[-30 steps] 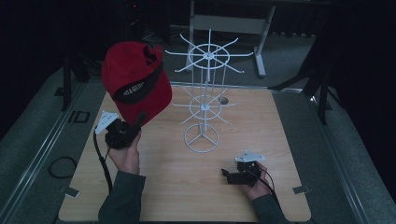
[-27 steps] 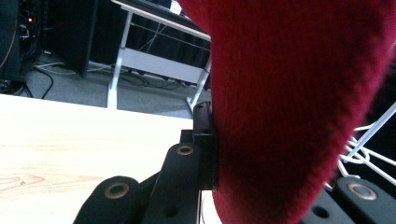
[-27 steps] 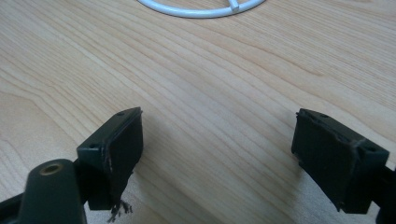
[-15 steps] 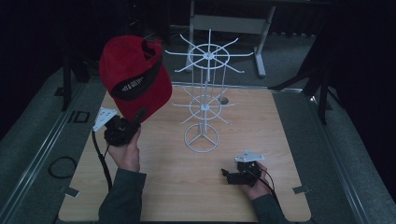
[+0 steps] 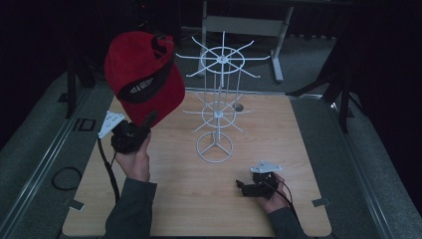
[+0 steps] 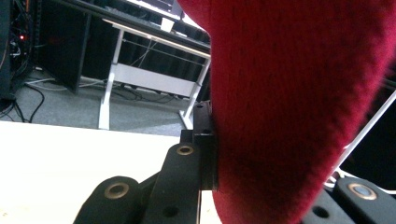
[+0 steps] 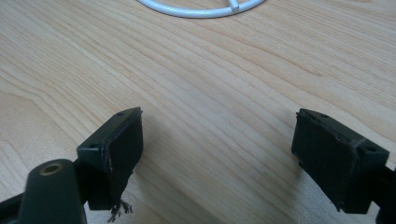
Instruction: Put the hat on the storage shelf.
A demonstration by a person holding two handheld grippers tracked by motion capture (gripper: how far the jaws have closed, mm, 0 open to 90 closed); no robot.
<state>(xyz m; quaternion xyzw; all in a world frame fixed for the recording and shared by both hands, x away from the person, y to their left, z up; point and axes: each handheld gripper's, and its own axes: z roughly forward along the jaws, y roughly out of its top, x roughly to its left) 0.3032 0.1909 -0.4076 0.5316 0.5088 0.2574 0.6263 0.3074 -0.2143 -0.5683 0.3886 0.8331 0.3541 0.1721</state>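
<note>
Left tongs (image 5: pixel 141 130) sit at the centre left of the high view, raised off the worktop (image 5: pixel 298 164) in the person's left hand (image 5: pixel 133 154), and they pinch the lower edge of a red baseball cap (image 5: pixel 144 74). The cap stands up and away from them toward the upper left of the frame, its black inner band with pale lettering turned to the camera and a black strap at its top. In the left gripper view the red fabric (image 6: pixel 299 102) covers the right and middle of the frame, with one black jaw pressed flat against it at lower centre; the far jaw is hidden behind the cloth.

Right tongs (image 5: pixel 241 186) lie low at the lower right of the high view, held in the right hand (image 5: pixel 271 191) just above or on the wood; I cannot tell which. In the right gripper view (image 7: pixel 217 154) the two jaws stand spread wide apart with bare wood grain between them and nothing held.

A white wire display rack (image 5: pixel 219 99) stands upright at the middle of the worktop, with spoked rings on a central pole above a round base. Its base ring (image 7: pixel 201 10) shows at the top edge of the right gripper view. The cap's right edge hangs just beside the rack's upper spokes; whether they touch is unclear.
</note>
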